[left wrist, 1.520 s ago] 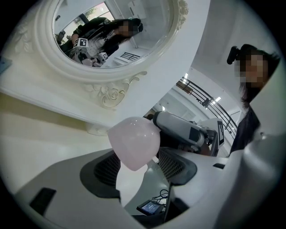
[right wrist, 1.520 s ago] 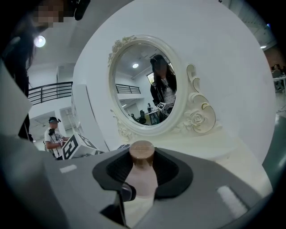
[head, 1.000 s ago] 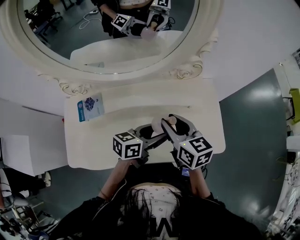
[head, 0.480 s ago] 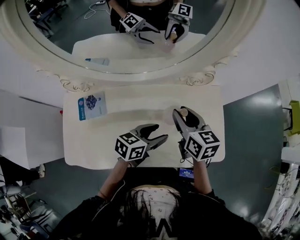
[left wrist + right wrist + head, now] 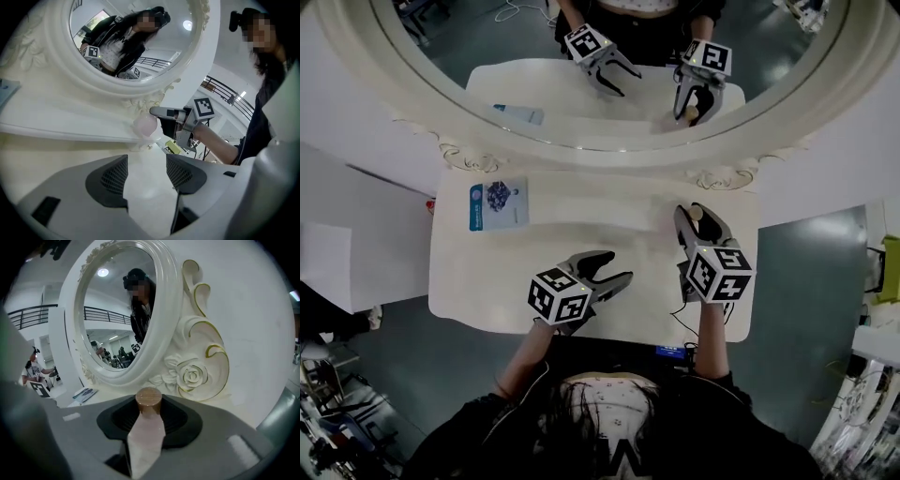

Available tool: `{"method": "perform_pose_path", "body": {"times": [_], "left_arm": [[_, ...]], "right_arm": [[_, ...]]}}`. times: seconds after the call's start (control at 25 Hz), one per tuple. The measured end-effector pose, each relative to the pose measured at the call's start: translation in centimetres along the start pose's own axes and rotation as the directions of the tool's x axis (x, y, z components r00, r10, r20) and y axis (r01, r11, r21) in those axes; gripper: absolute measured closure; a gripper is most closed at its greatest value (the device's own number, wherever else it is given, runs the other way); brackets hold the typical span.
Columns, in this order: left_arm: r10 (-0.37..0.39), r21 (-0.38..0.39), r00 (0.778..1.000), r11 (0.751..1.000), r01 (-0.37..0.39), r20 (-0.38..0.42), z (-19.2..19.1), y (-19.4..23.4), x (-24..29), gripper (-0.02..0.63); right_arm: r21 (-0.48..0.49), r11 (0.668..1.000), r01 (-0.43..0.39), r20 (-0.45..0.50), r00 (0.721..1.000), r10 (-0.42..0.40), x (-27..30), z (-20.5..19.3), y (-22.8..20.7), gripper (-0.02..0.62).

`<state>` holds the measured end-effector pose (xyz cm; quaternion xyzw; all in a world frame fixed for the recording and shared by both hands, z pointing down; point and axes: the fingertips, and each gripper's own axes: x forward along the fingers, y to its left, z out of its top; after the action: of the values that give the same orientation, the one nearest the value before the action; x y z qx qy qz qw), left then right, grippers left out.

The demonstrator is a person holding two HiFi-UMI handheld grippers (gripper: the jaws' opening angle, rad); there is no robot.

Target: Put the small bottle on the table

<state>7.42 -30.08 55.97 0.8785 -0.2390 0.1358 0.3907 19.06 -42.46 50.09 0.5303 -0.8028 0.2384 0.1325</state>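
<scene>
While the head view only catches a cap (image 5: 697,214), the right gripper view shows the right gripper (image 5: 149,414) pinching the small bottle (image 5: 145,441); left gripper (image 5: 146,174) is spread, empty.

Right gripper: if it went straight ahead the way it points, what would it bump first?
Probably the mirror frame, by its carved rose. The right gripper, clamped on the small bottle, points there; how far away it is is hard to tell.
</scene>
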Motion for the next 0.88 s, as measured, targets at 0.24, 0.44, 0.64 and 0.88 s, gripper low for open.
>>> {"method": "perform_pose_path", "body": {"times": [0.24, 0.44, 0.64, 0.88], "left_arm": [[0.028, -0.018, 1.0, 0.999, -0.028, 0.001, -0.4, 1.0, -0.9, 0.35], [0.01, -0.044, 1.0, 0.999, -0.009, 0.026, 0.0, 0.8, -1.2, 0.35], [0.002, -0.043, 1.0, 0.999, -0.001, 0.025, -0.1, 0.8, -1.4, 0.35], [-0.006, -0.028, 1.0, 1.0, 0.006, 0.015, -0.6, 0.4, -1.8, 0.35]], "right_arm": [[-0.032, 0.999, 0.033, -0.021, 0.999, -0.034, 1.3, -0.3, -1.5, 0.449], [-0.13, 0.99, 0.049, -0.029, 0.998, -0.054, 1.9, -0.3, -1.6, 0.449], [-0.168, 0.985, 0.042, -0.016, 0.999, -0.045, 2.5, -0.2, -1.4, 0.449], [-0.17, 0.984, 0.043, 0.044, 0.998, -0.036, 2.5, 0.0, -1.5, 0.448]]}}
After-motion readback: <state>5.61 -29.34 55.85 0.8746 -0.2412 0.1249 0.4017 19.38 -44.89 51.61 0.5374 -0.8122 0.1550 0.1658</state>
